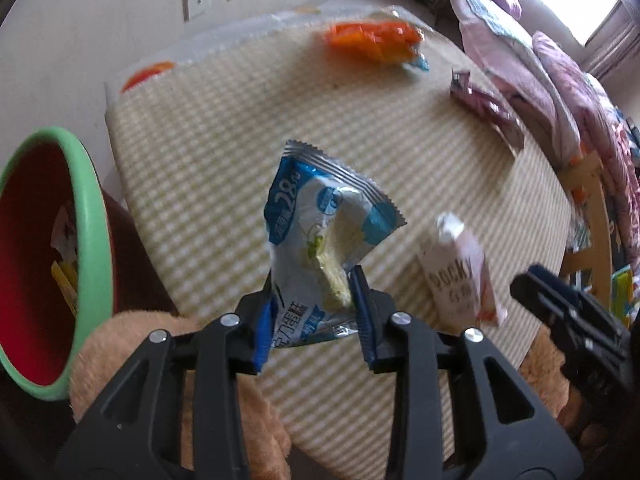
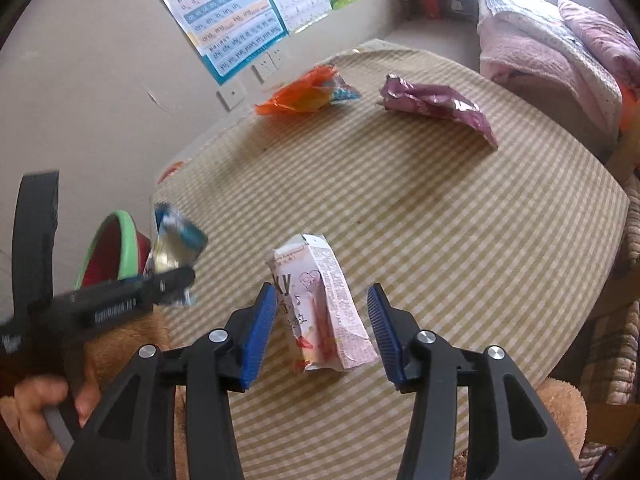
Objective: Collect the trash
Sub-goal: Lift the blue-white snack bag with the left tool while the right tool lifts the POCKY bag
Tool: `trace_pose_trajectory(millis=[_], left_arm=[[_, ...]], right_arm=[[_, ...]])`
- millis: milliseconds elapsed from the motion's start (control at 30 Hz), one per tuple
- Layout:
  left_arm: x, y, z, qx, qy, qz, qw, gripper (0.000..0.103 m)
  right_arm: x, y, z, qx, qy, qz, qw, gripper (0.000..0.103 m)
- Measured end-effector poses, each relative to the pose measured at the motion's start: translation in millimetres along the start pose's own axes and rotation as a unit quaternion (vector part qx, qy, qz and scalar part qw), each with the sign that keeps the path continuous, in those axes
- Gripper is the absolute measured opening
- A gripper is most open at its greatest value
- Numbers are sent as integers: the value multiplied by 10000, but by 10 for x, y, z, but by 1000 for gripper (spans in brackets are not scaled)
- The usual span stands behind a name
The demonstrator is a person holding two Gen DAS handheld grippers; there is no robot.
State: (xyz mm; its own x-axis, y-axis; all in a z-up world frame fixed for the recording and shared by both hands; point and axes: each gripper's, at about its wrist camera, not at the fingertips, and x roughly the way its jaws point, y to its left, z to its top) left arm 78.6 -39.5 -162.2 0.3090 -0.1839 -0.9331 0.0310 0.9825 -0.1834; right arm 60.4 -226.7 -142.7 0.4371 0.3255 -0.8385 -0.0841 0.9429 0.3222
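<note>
My left gripper (image 1: pixel 316 300) is shut on a blue and white snack wrapper (image 1: pixel 324 224) and holds it above the checked tabletop (image 1: pixel 240 140). The wrapper also shows in the right wrist view (image 2: pixel 176 244), beside the bin. My right gripper (image 2: pixel 322 312) is open, its fingers on either side of a pink Pocky box (image 2: pixel 320 308) that lies on the table. The Pocky box also shows in the left wrist view (image 1: pixel 456 276). An orange wrapper (image 2: pixel 304 92) and a purple wrapper (image 2: pixel 436 104) lie at the far side.
A red bin with a green rim (image 1: pixel 92 240) stands to the left of the table, with some scraps inside. A brown plush toy (image 1: pixel 132 340) lies at the near edge. Pink bedding (image 2: pixel 540 48) is piled at the right. Posters hang on the wall (image 2: pixel 232 24).
</note>
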Motion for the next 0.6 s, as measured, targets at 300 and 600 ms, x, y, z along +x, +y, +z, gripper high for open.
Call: trace_pose_trajectory(millis=[300, 600], left_arm=[[-31, 24, 4, -107, -42, -123, 9999, 73], [155, -53, 0, 151, 264, 111, 9995, 68]], right_arm=[[87, 17, -6, -8, 151, 31, 9999, 47], [226, -34, 18, 180, 302, 225, 9991, 47]])
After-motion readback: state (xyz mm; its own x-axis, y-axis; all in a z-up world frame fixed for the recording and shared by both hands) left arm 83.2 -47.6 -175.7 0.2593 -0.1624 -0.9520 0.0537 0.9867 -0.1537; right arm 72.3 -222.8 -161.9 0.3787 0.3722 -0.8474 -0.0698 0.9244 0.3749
